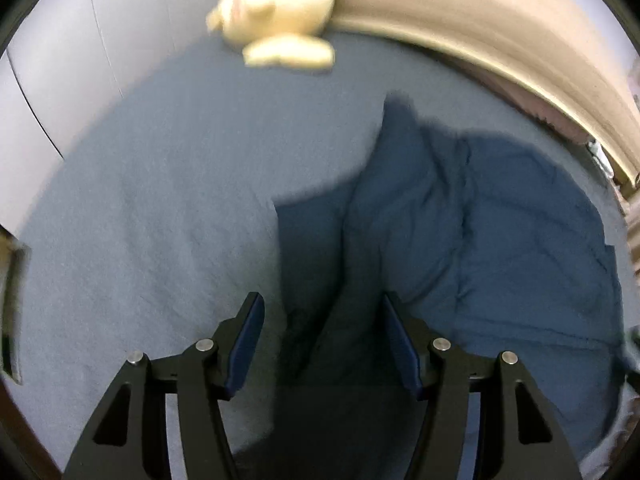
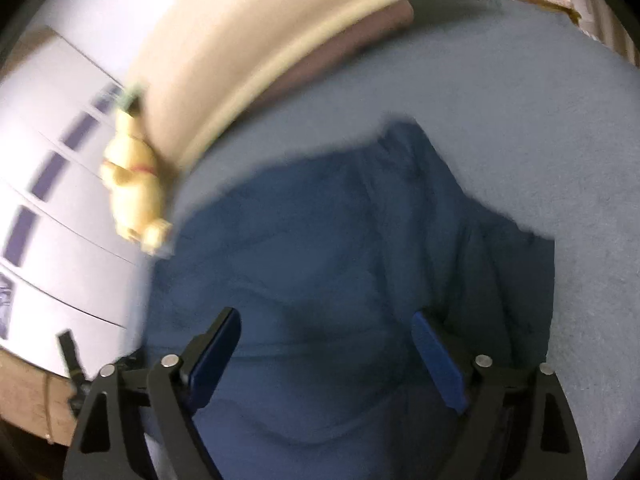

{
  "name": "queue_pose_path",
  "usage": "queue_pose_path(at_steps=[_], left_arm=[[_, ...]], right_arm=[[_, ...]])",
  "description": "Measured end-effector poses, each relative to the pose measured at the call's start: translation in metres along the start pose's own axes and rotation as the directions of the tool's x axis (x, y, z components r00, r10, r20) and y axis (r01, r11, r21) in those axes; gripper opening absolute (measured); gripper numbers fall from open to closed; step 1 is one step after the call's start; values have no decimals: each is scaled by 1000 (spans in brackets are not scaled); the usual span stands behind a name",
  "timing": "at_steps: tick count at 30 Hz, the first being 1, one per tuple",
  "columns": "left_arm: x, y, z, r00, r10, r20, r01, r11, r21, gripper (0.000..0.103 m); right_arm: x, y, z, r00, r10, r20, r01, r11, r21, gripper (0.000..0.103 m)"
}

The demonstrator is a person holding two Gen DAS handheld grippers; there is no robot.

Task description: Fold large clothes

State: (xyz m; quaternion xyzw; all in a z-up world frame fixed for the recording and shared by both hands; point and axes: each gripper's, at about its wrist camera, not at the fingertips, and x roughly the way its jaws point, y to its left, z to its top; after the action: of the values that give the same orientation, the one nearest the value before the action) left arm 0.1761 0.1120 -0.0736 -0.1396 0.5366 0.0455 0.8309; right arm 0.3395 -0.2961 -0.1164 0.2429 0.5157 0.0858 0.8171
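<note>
A dark blue garment [image 1: 460, 232] lies crumpled on a light blue bed sheet [image 1: 160, 200]. It fills the right half of the left wrist view and the middle of the right wrist view [image 2: 320, 248]. My left gripper [image 1: 322, 308] is open and empty above the garment's left edge, where a sleeve-like flap sticks out. My right gripper [image 2: 326, 324] is open and empty, hovering over the garment's body. Both views are blurred.
A cream plush toy [image 1: 280, 12] lies at the far edge of the bed; it also shows at the left of the right wrist view [image 2: 134, 184]. A beige headboard [image 1: 500, 40] curves along the far side. A white wall [image 2: 60, 220] stands to the left.
</note>
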Motion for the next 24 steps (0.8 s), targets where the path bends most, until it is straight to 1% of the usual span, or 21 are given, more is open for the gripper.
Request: queue_pose_path(at_steps=[1, 2, 3, 5, 7, 8, 10, 12, 14, 15, 17, 18, 19, 20, 21, 22, 23, 24], left_arm=[[-5, 4, 1, 1000, -20, 9, 20, 999, -26, 61], [-12, 6, 4, 999, -36, 37, 37, 999, -30, 61], [-21, 5, 7, 996, -44, 74, 46, 999, -23, 61], [-29, 0, 18, 993, -52, 103, 53, 999, -1, 61], [-31, -12, 28, 992, -70, 109, 67, 997, 34, 61], [-28, -19, 32, 992, -65, 111, 60, 997, 51, 61], [-20, -35, 41, 993, -60, 103, 49, 993, 104, 61], [-10, -47, 51, 994, -59, 92, 47, 990, 129, 61], [2, -55, 64, 994, -70, 80, 58, 988, 146, 61], [9, -56, 69, 996, -62, 69, 51, 988, 143, 61], [24, -52, 78, 998, -5, 66, -3, 992, 128, 61], [29, -48, 80, 999, 8, 54, -14, 993, 114, 61], [37, -39, 83, 999, 7, 34, -10, 997, 77, 64], [44, -33, 86, 1000, -3, 24, 2, 999, 52, 64], [51, -20, 86, 999, -50, 10, 50, 999, -3, 65], [53, -12, 87, 997, -80, 6, 80, 996, -36, 67], [54, -7, 87, 995, -99, 7, 100, 994, -53, 67], [51, -1, 88, 991, -131, 14, 132, 987, -90, 67]], right_arm=[[3, -2, -2, 1000, 9, -9, -9, 1000, 17, 89], [-1, -2, -3, 1000, 21, 10, -21, 1000, 15, 89], [-6, 1, -2, 999, 36, 21, -36, 999, 8, 89], [-16, 4, 4, 997, 63, 46, -64, 998, 20, 89], [-25, 8, 14, 993, 82, 84, -84, 996, 12, 89], [-25, 11, 22, 992, 87, 92, -87, 996, 1, 89], [-21, 14, 35, 993, 81, 90, -81, 997, -4, 89], [-12, 16, 47, 993, 91, 77, -91, 996, -8, 89], [-2, 13, 54, 991, 119, 62, -120, 993, 3, 89], [4, 11, 61, 988, 147, 48, -148, 989, 14, 89], [19, 7, 71, 981, 190, 27, -191, 981, 47, 89], [26, 2, 75, 981, 191, 22, -192, 979, 72, 89], [34, -6, 78, 981, 194, 12, -194, 976, 103, 89], [43, -16, 80, 978, 206, 2, -204, 968, 145, 89], [48, -23, 80, 975, 222, 4, -219, 959, 179, 89], [52, -30, 79, 970, 243, 15, -241, 949, 202, 89], [53, -30, 78, 968, 252, 20, -251, 948, 196, 89], [53, -30, 78, 967, 253, 19, -253, 950, 185, 89]])
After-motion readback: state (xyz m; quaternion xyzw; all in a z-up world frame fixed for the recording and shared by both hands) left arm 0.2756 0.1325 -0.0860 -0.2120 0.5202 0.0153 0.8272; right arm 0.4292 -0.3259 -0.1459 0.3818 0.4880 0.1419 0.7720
